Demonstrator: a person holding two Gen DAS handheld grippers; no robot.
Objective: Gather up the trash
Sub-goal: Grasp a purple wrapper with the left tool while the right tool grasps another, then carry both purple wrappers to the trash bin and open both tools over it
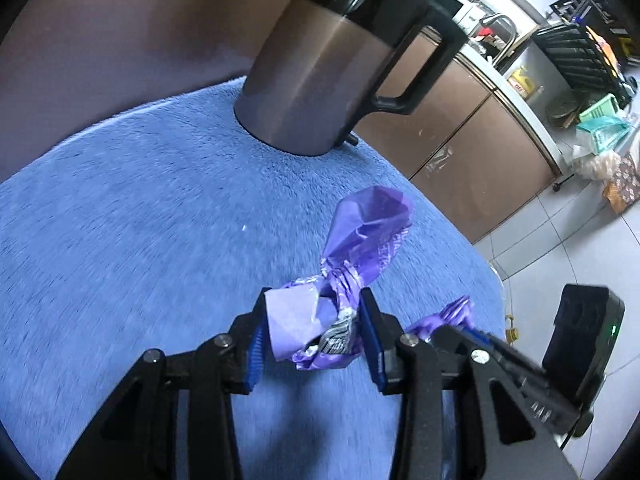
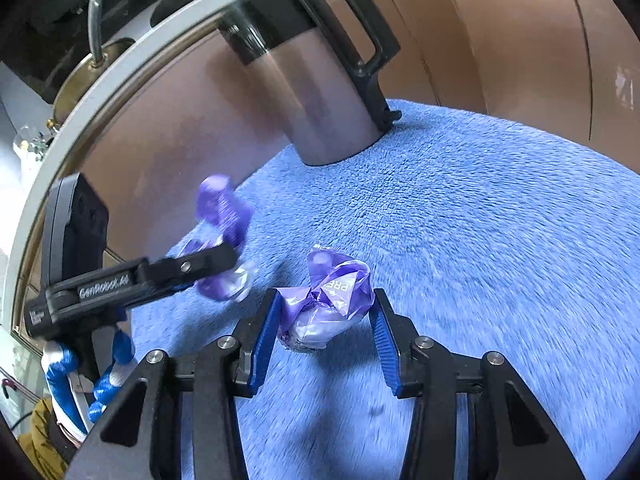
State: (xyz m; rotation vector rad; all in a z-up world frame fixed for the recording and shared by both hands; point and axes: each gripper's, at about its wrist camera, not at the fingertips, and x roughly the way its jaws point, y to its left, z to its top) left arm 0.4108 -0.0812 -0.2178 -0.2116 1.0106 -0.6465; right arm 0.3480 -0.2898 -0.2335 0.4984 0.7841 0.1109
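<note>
Purple wrapper (image 1: 316,320) clamped in left hand-held gripper (image 1: 312,332), another wrapper (image 2: 324,304) clamped in right hand-held gripper (image 2: 324,320), steel kettle (image 1: 320,72) on blue towel (image 1: 140,220)

A home kitchen: brown cabinet doors (image 1: 452,128) under a pale countertop (image 1: 516,92), a faucet (image 1: 502,32), a microwave (image 1: 456,8), a black dish rack (image 1: 576,52), a steel kettle (image 1: 320,68), white floor tiles (image 1: 560,248).

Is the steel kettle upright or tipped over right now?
Upright. The steel kettle stands on its base on the blue cloth, handle to the side; its lean is only fisheye distortion.
</note>
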